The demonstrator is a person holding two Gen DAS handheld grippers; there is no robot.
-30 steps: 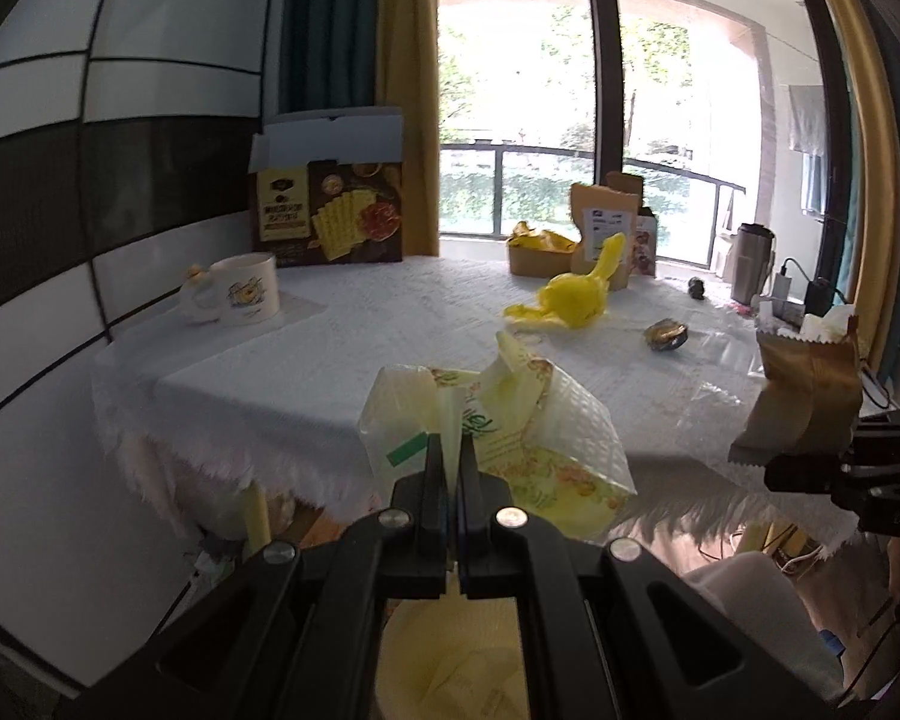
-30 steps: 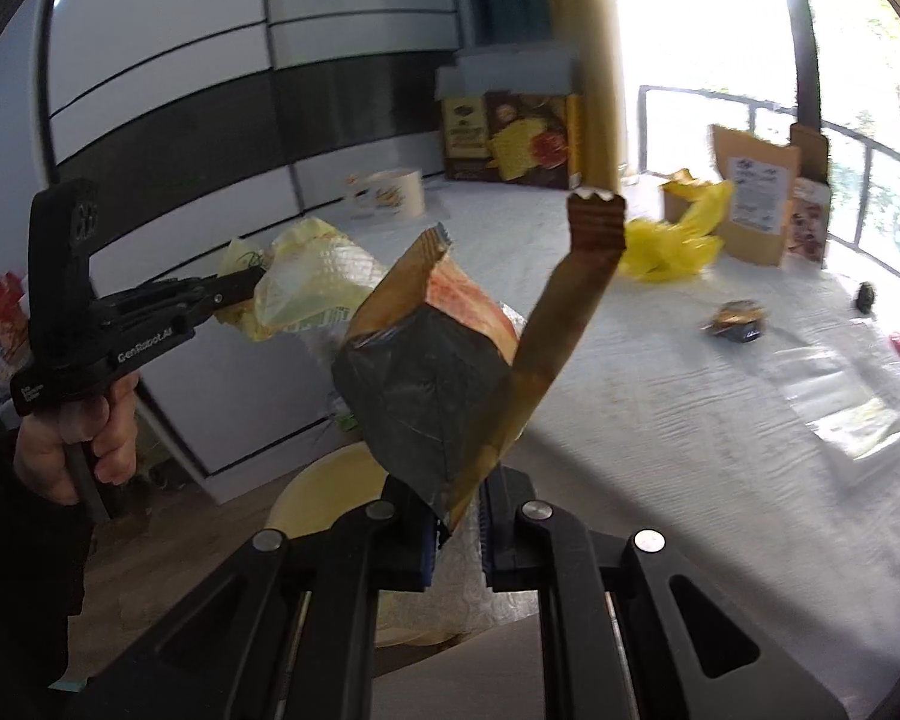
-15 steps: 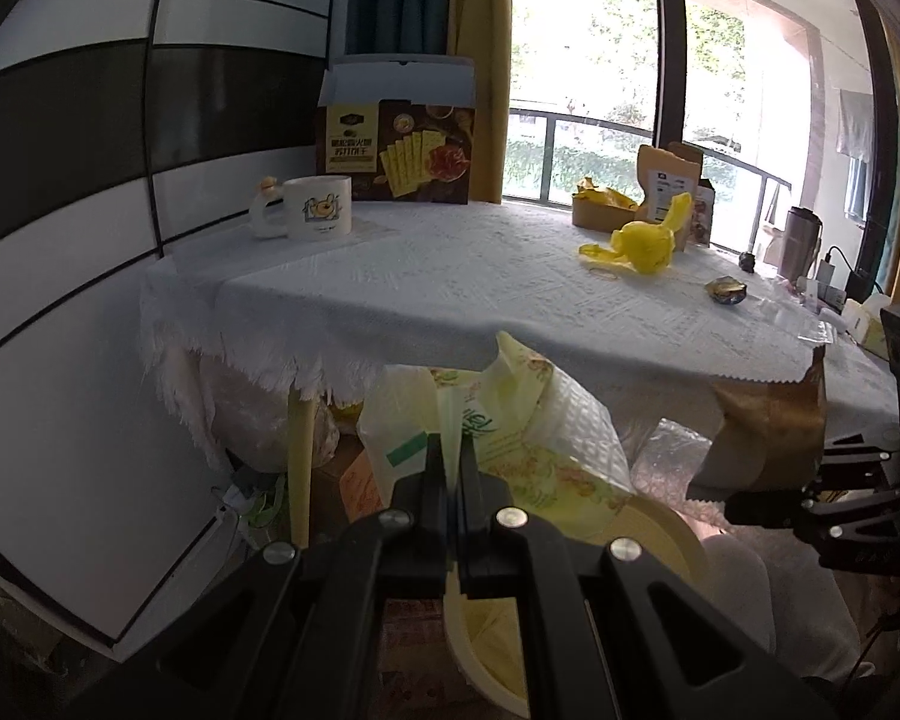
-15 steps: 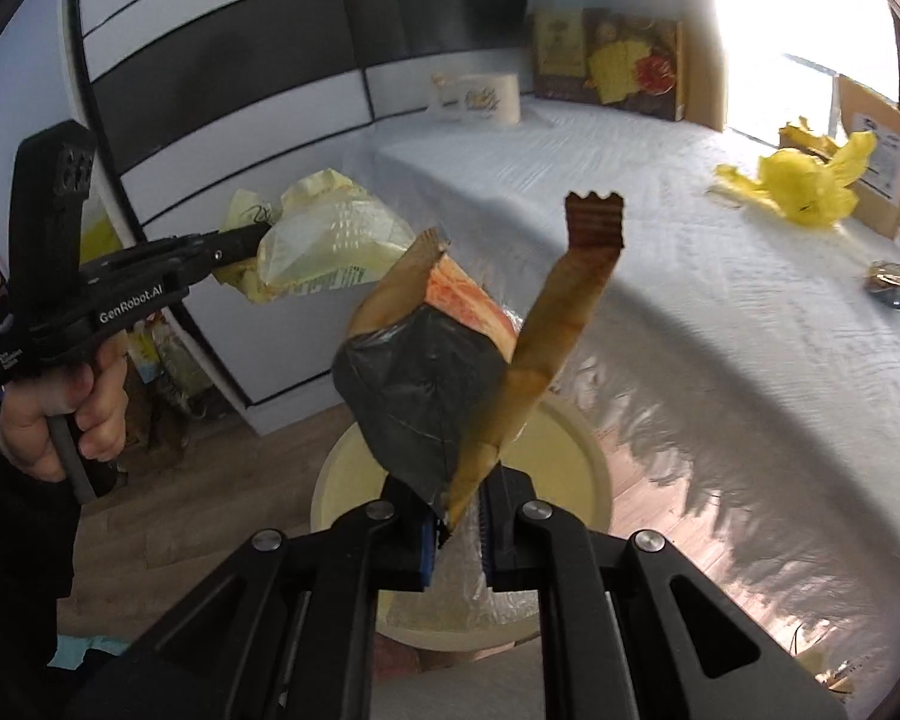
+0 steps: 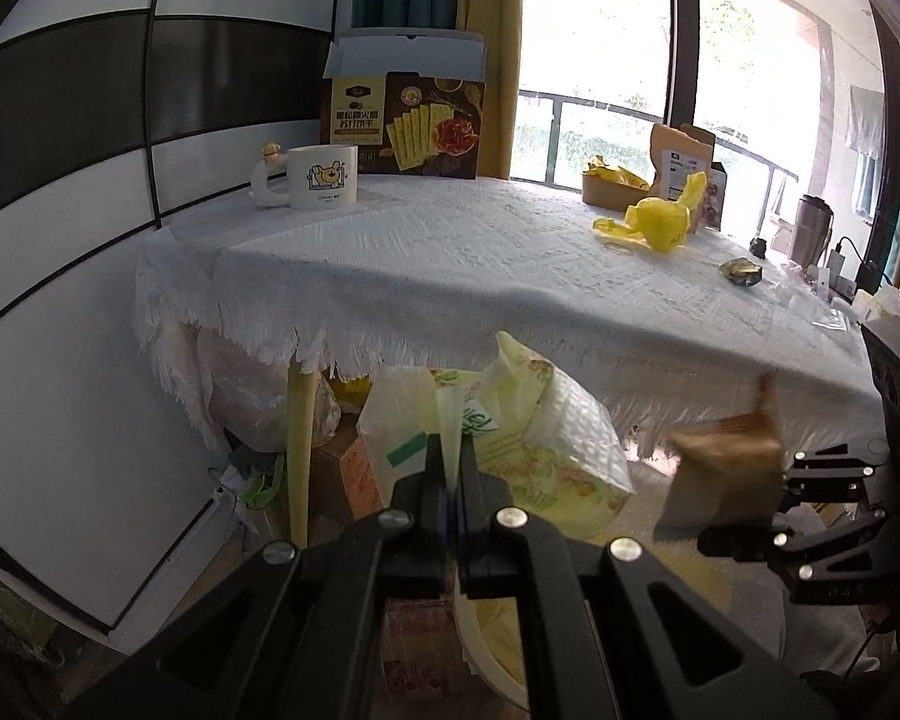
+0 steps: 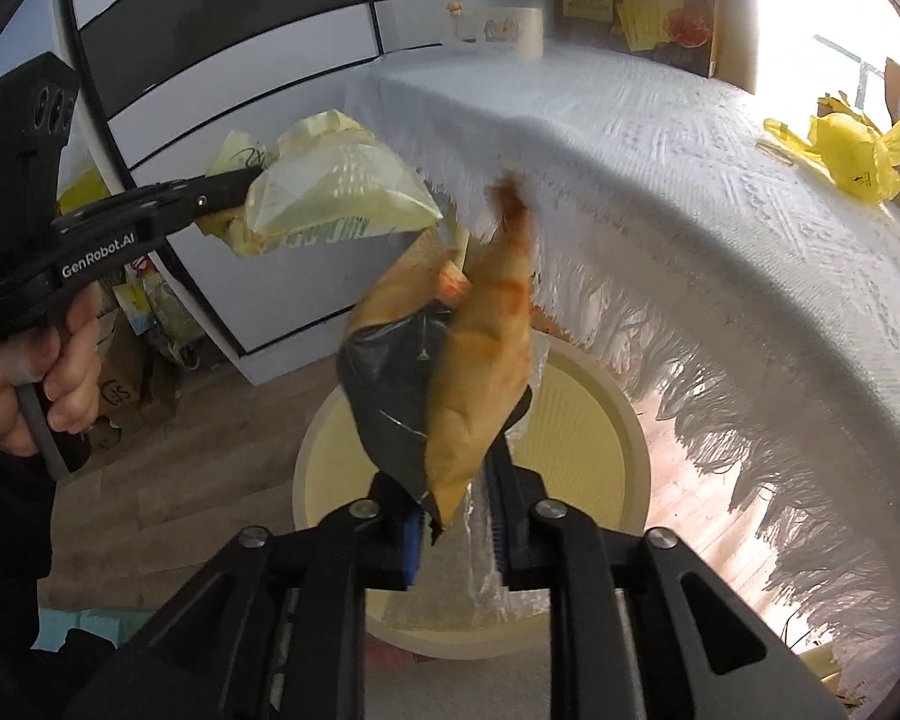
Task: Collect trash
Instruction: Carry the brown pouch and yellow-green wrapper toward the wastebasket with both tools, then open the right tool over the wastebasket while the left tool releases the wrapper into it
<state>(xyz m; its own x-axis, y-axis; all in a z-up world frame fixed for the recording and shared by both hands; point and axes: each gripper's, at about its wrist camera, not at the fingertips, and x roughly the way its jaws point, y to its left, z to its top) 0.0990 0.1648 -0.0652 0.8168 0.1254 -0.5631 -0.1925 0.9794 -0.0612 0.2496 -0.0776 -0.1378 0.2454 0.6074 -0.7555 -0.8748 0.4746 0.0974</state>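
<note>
From the left wrist view, your left gripper (image 5: pixel 450 468) is pinched tight on the near edge of the pale yellow plastic wrapper (image 5: pixel 510 426), which hangs just in front of the table (image 5: pixel 450 264) edge, above the round cream bin (image 5: pixel 498 648). It looks thin, crinkly and near weightless, so an edge pinch like this should hold it; expect it to flutter, not drop straight. At right, the brown paper bag (image 5: pixel 720 468) sits blurred beside your right gripper (image 5: pixel 750 531).

From the right wrist view, your right gripper (image 6: pixel 453 525) has just been opening. The bag (image 6: pixel 450 372) stands between the jaws, apparently no longer pressed, directly over the bin (image 6: pixel 594 396). It is creased kraft paper with a dark lining and orange greasy stains: light, floppy, likely to slide out on its own. A yellow plastic bag (image 6: pixel 852 150) waits on the table.
</note>
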